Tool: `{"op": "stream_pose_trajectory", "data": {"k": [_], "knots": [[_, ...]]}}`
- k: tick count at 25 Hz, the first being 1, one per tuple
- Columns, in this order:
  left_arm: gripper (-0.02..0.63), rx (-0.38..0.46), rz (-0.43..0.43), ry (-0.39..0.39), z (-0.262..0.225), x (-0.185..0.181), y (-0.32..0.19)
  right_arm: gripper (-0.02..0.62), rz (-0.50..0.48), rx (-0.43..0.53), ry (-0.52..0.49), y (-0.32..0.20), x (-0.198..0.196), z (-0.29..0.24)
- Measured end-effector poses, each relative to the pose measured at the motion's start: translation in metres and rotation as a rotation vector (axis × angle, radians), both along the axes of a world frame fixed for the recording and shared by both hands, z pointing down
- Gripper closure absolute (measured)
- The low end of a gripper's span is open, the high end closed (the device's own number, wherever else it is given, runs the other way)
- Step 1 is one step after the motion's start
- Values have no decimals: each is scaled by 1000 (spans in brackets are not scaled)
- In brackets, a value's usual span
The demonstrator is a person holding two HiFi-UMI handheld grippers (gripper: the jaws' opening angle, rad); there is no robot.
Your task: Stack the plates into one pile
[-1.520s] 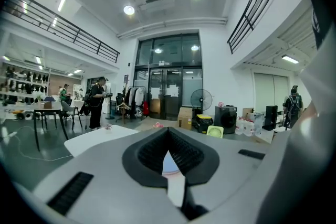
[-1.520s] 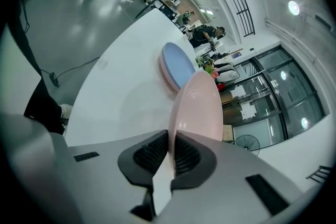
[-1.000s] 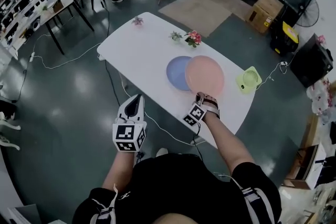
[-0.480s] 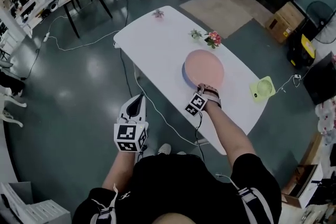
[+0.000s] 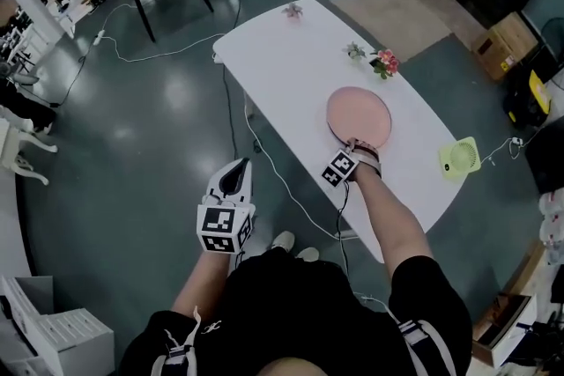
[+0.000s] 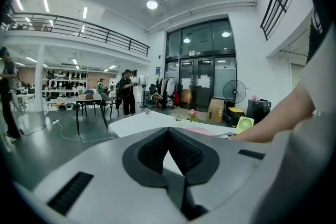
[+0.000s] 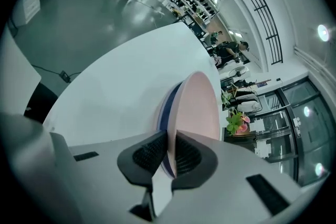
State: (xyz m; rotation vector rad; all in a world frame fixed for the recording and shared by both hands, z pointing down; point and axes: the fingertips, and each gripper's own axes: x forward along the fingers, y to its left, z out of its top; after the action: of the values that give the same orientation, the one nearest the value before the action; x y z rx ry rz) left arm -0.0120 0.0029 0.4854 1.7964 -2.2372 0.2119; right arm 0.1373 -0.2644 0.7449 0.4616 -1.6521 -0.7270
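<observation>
One long white surface (image 5: 282,75) with rounded ends filled the middle of the head view, standing on a grey floor (image 5: 132,145). On its nearer half lay the pink plate (image 5: 359,114), set on top of the blue plate (image 7: 164,113), of which only a thin crescent of rim showed at the pink one's left edge in the right gripper view. The right gripper (image 5: 351,145) reached down to the edge of the pile nearest the person, and its fingers (image 7: 186,153) were clamped on the pink plate: in its own view the near rim ran straight up between the two ribbed pads, one pad on the upper face and the other underneath, with the blue rim just beside the left-hand pad; whether that pad also touched the blue plate could not be told. The left gripper (image 5: 236,176) was held off the surface, over the floor beside its near left edge, well apart from the plates; its fingers (image 6: 155,149) were together at the tips, with nothing between them. A pale green fan (image 5: 460,158) lay flat near the right end of the surface, apart from the pile. A small bunch of pink flowers (image 5: 384,63) stood just beyond the plates, and a smaller sprig (image 5: 292,11) sat at the far end.
</observation>
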Motion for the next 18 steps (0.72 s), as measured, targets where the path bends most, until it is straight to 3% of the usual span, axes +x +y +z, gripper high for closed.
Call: {"op": "stream_pose_trajectory", "data": {"k": [4, 9, 13, 18], "knots": [[594, -12, 12, -4, 2, 4, -1, 549, 20, -47, 0, -3, -8, 0], [594, -12, 39, -6, 2, 13, -9, 430, 49, -145, -136, 3, -16, -15], [594, 0, 65, -8, -4, 19, -14, 430, 106, -249, -424, 19, -27, -62], [594, 32, 114, -10, -17, 36, -17, 471, 157, -313, -1004, 47, -24, -183]]}}
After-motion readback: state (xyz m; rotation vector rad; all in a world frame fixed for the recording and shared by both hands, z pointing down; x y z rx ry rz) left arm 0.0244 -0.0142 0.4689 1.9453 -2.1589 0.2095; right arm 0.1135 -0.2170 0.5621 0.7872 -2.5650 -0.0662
